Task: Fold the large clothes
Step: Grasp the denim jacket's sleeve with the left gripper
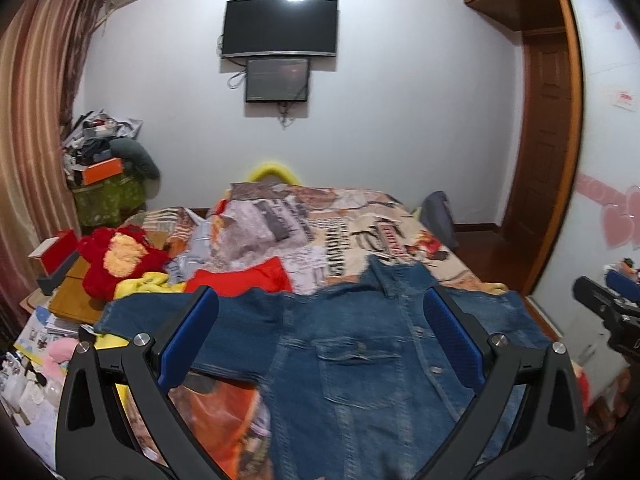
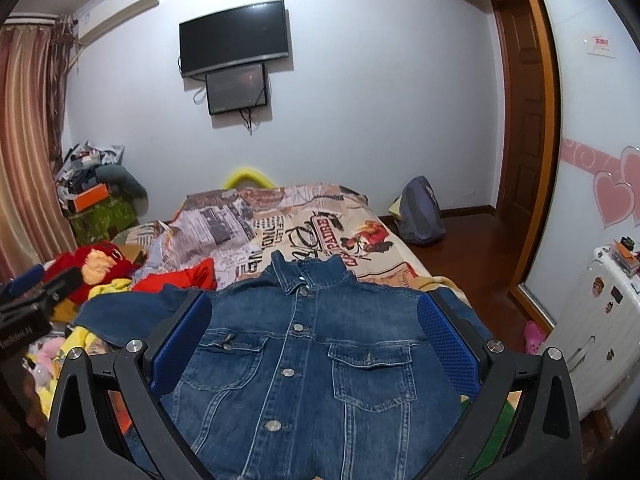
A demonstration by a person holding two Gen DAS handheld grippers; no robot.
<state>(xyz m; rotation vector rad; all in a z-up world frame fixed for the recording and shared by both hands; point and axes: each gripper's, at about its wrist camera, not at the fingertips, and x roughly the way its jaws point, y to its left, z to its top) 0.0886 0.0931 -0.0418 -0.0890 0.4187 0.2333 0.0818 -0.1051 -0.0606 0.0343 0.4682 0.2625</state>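
A blue denim jacket [image 2: 308, 364] lies front up on the bed, buttoned, collar pointing away from me, one sleeve stretched out to the left. In the left wrist view the same denim jacket [image 1: 360, 360] fills the lower middle. My left gripper [image 1: 320, 304] hovers above the jacket's left half, open, nothing between its blue pads. My right gripper [image 2: 312, 308] hangs over the chest and pockets, open and empty too. The right gripper [image 1: 600, 304] also shows at the right edge of the left wrist view, and the left gripper [image 2: 32, 292] at the left edge of the right wrist view.
The bed's printed bedsheet [image 2: 304, 224] stretches ahead. A red plush toy [image 1: 116, 260], a red garment [image 1: 244, 276] and yellow cloth [image 1: 148, 284] lie left of the jacket. A backpack [image 2: 420, 212] sits on the floor at right, a white suitcase [image 2: 592, 332] nearer. A cluttered pile [image 1: 100, 152] stands by the curtain.
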